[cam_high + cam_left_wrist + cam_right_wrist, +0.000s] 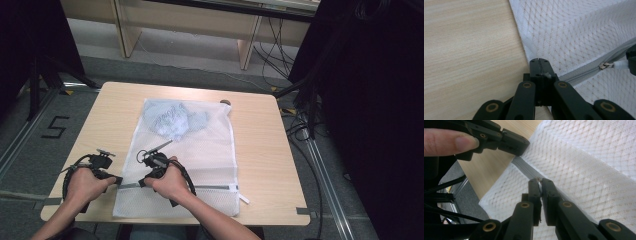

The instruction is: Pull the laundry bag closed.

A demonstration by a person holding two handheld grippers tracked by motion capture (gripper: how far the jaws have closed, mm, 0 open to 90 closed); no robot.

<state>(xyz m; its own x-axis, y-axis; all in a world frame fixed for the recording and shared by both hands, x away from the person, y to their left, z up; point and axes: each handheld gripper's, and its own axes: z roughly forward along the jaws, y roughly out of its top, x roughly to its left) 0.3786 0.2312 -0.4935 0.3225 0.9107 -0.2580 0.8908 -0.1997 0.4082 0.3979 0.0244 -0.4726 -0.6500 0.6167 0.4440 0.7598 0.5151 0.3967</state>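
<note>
- Your left gripper (118,180) sits at the left edge of the white mesh bag (210,150) on the table (265,145). Its jaws are pressed together on the end of the grey zipper (584,72).
- Your right gripper (141,183), just beside it, pinches the white zipper pull (539,188).
- Blue clothes (172,120) lie inside the bag's far end.

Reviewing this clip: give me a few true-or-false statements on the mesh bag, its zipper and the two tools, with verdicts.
1. The mesh laundry bag lies flat on the wooden table. True.
2. The bag is empty. False: a bluish garment sits inside at its far end.
3. The right tool is shut on the zipper pull. True.
4. The left tool hovers above the table's far edge. False: it pinches the bag's near-left edge by the grey zipper.
</note>
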